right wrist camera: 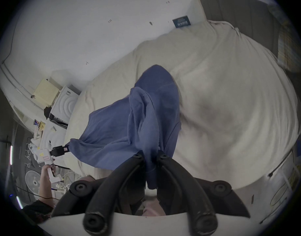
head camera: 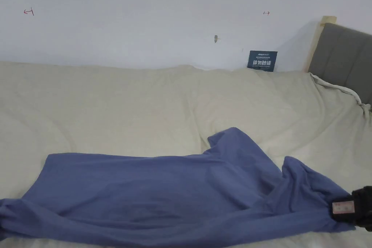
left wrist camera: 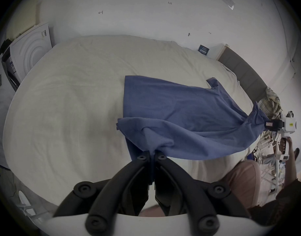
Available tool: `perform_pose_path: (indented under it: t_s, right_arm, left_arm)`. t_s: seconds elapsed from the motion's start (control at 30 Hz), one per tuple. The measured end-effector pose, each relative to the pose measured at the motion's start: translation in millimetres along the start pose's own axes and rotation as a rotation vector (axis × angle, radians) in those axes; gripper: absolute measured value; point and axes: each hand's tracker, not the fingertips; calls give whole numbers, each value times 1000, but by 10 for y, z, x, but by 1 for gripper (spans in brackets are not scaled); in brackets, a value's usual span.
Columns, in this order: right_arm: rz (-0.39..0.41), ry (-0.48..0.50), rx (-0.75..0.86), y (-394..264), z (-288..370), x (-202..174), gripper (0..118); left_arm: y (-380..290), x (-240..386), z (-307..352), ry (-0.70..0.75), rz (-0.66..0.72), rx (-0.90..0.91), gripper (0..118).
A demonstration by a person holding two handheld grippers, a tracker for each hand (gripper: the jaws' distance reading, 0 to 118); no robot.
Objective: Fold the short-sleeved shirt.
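A blue short-sleeved shirt (head camera: 174, 194) lies stretched sideways across the near part of a bed, one sleeve (head camera: 236, 143) pointing away from me. My right gripper (head camera: 348, 207) at the right edge of the head view is shut on the shirt's right end. In the right gripper view its jaws (right wrist camera: 150, 156) pinch bunched blue cloth (right wrist camera: 146, 120). In the left gripper view my left gripper (left wrist camera: 151, 156) is shut on the shirt's (left wrist camera: 180, 113) other end, and the cloth hangs taut between both grippers. The right gripper (left wrist camera: 272, 124) appears there far right; the left gripper (right wrist camera: 60, 151) appears in the right gripper view.
The bed is covered by a cream sheet (head camera: 145, 114), against a white wall. A grey headboard (head camera: 345, 60) stands at the right, with a dark card (head camera: 262, 60) propped at the wall. White appliances (left wrist camera: 27, 52) stand beyond the bed's left end. A fan (right wrist camera: 33, 180) and clutter lie on the floor.
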Motion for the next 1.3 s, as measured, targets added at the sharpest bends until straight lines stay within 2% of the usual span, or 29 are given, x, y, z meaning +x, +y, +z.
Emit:
perform_pose_path:
  t_s: [0.1,0.2,0.23,0.27,0.3,0.33,0.37,0.4,0.43,0.47,0.5,0.53,0.63,0.7,0.77,0.8,0.83,0.87,0.9,0.93,0.97,1.03,1.1,1.23,1.3]
  right_arm:
    - [-46,-50,-96,-146,-326,237,9]
    - [-116,-112,-203,-232,-806,514,11]
    - [-126,-143,-238,-261,-928,571,22]
    - [-134,-163,-246,-285,-995,612,45]
    - [-140,-192,-242,-300,-1026,627,45]
    - [-127,-231,-221,-308,-1007,617,53]
    - [-119,-269,-200,-309,-959,605,77]
    - [-108,-290,-176,-303,-888,589,90]
    - [-100,-316,-145,-279,-786,556,91]
    - [-119,-303,-128,-253,-686,537,91]
    - [-133,-307,-93,-240,-589,499,91]
    - [-130,-315,-36,-237,-469,420,91]
    - [-42,-277,167,-256,-120,29,91]
    - [31,-151,200,-292,-27,-266,91]
    - [86,-52,202,-364,-38,-533,90]
    - [108,-8,216,-415,-55,-628,85]
    - [140,48,236,-465,-103,-731,59]
    - [182,59,254,-503,-148,-829,15]
    - [230,36,263,-523,-210,-930,0]
    - [226,-55,327,-541,-247,-1006,0]
    - [286,-51,308,-545,-320,-1069,0]
    - [351,4,264,-487,-430,-1156,0]
    - [353,-4,261,-491,-532,-1212,0]
    - [366,1,213,-398,-799,-1267,0]
    - [367,1,211,-352,-920,-1275,0]
  left_arm:
    - [-242,-57,-279,-2,19,-84,4]
    - [-451,-110,-666,39,-28,-185,4]
    - [-500,-133,-750,52,-22,-197,5]
    - [-527,-166,-774,41,-4,-178,6]
    - [-537,-201,-750,23,27,-139,7]
    - [-536,-249,-728,8,48,-113,7]
    - [-525,-290,-670,-4,76,-92,20]
    - [-520,-316,-622,2,83,-80,45]
    - [-509,-340,-569,6,93,-66,82]
    - [-495,-336,-474,6,101,-58,106]
    - [-479,-338,-410,10,109,-45,118]
    - [-439,-314,-318,13,100,5,117]
    - [-383,-182,-93,-18,155,92,117]
    - [-364,-53,-8,-85,189,146,117]
    - [-387,84,44,-147,171,175,114]
    - [-413,169,58,-150,142,212,102]
    - [-441,277,67,-128,93,250,61]
    - [-476,351,57,-90,40,274,14]
    - [-498,445,28,-37,-9,280,0]
    - [-542,537,-11,8,-58,315,0]
    - [-556,552,-31,-3,-89,285,0]
    - [-472,561,-51,-71,-46,284,0]
    - [-248,554,-68,-82,-15,276,0]
    - [697,199,-278,-68,88,248,0]
    - [1236,-7,-577,20,62,147,0]
